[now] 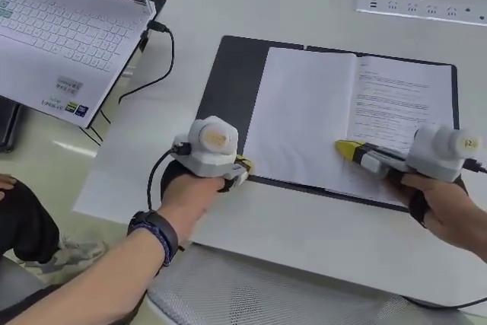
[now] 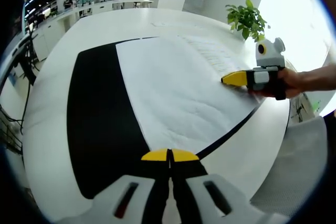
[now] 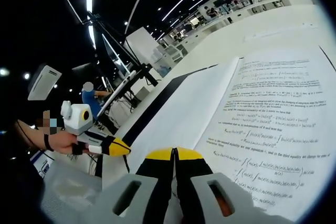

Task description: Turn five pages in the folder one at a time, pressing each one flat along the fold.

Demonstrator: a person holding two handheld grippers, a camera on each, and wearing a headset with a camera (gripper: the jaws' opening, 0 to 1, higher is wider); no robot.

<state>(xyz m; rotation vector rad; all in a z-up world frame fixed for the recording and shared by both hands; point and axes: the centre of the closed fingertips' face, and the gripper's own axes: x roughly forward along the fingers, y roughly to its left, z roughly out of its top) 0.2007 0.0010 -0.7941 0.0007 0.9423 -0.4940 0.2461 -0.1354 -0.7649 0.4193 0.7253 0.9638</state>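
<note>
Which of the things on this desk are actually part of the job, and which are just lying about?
In the job: folder, blank page, printed page, left gripper, right gripper.
Lying about: laptop, cable, power strip, potted plant.

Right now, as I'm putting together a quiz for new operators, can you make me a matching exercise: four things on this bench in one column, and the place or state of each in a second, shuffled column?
Column one
1. laptop
2. power strip
3. left gripper
4. right gripper

Column two
A. shut, tips near the fold of the open folder
B. on the far side of the bench, beyond the folder
C. shut, at the folder's near edge
D. off to the left of the folder

Pairs: 1-D, 2-B, 3-C, 4-A
</note>
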